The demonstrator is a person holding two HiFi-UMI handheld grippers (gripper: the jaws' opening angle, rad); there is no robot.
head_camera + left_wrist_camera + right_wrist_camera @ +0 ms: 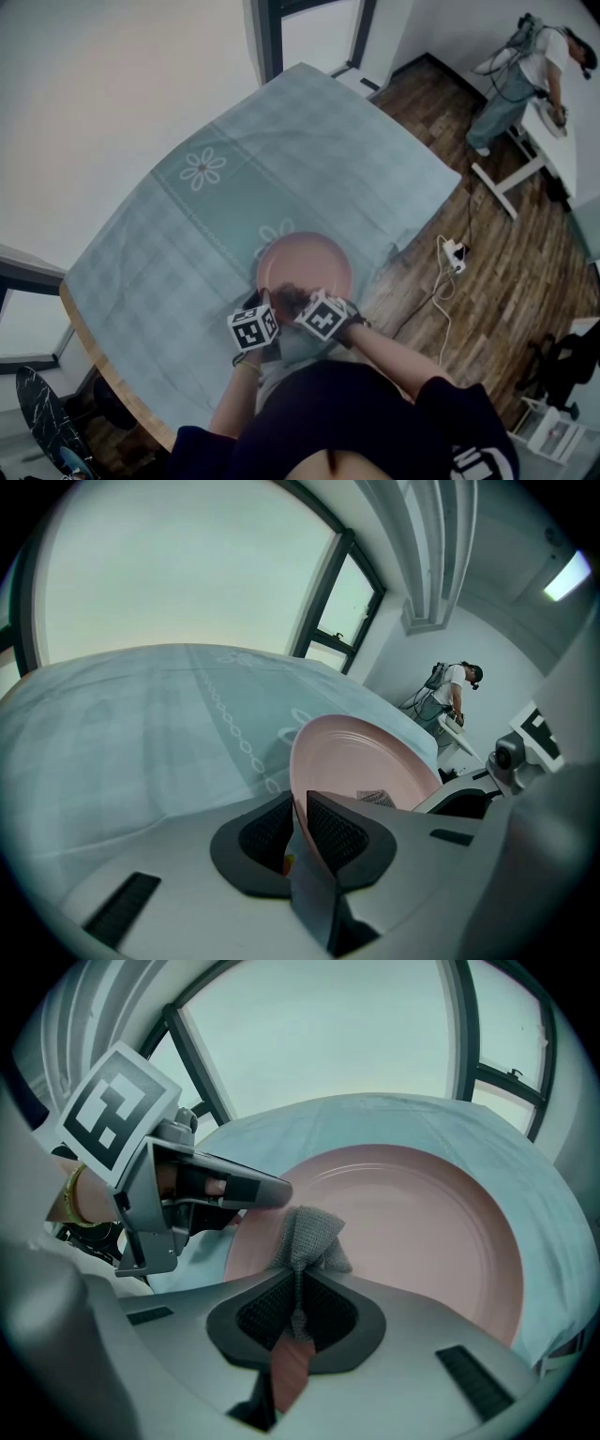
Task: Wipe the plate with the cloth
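Note:
A pink plate lies on the teal tablecloth near the table's front edge. My left gripper is shut on the plate's near-left rim, which runs between the two black pads. The plate looks tilted, its far side raised in the left gripper view. My right gripper is shut on a grey knitted cloth. The cloth's bunched end rests on the plate's inner surface, close to the left gripper. In the head view both marker cubes sit side by side at the plate's near edge, with the dark cloth between them.
The tablecloth with flower prints covers the whole table. A person stands at a white table at the back right. A power strip and cable lie on the wooden floor at the right. A dark chair stands at the lower left.

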